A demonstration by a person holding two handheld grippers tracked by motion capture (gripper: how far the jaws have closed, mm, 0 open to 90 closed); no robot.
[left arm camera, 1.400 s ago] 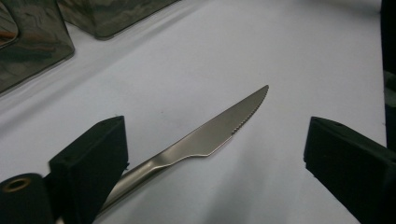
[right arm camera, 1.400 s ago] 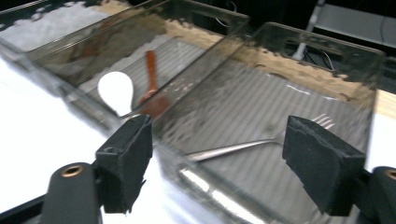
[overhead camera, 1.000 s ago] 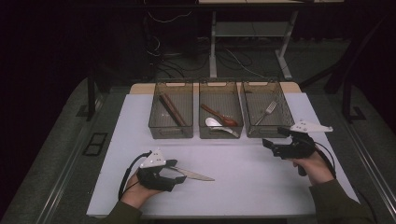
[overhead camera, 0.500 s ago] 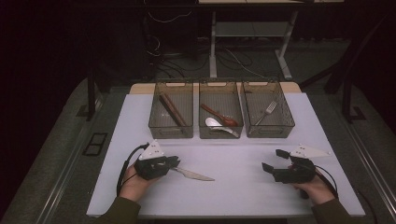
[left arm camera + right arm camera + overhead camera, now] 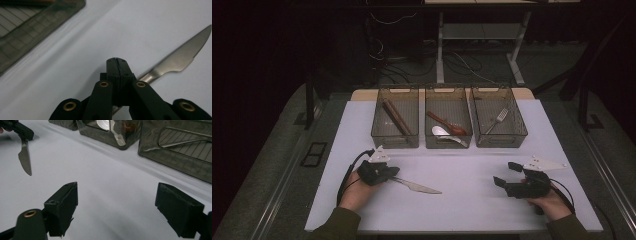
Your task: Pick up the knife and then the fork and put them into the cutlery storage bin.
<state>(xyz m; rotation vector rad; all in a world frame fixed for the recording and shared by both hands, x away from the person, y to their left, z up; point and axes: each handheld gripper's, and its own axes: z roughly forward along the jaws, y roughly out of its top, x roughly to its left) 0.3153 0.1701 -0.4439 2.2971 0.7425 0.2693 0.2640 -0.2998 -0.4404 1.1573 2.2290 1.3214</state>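
Note:
A steel table knife (image 5: pixel 417 186) lies on the white mat (image 5: pixel 462 210) at front left, blade pointing right. My left gripper (image 5: pixel 392 173) sits at its handle end; its jaws have just been closing. In the left gripper view the pads (image 5: pixel 117 61) meet in a thin line, and the knife (image 5: pixel 180 60) runs out from under them to the right. My right gripper (image 5: pixel 504 173) rests low at front right, open, with bare mat between its pads (image 5: pixel 117 200). The right gripper view shows the knife (image 5: pixel 25 157) far off at upper left.
Three smoky plastic bins stand in a row at the back of the mat. The left bin (image 5: pixel 394 145) holds brown sticks, the middle bin (image 5: pixel 447 146) a wooden and a metal spoon, the right bin (image 5: pixel 502 145) a fork. A table frame and cables lie beyond.
The left hand slid a little left along the knife and its jaws closed at the handle. The right hand came down and toward the front edge, then stayed put. The knife kept its place.

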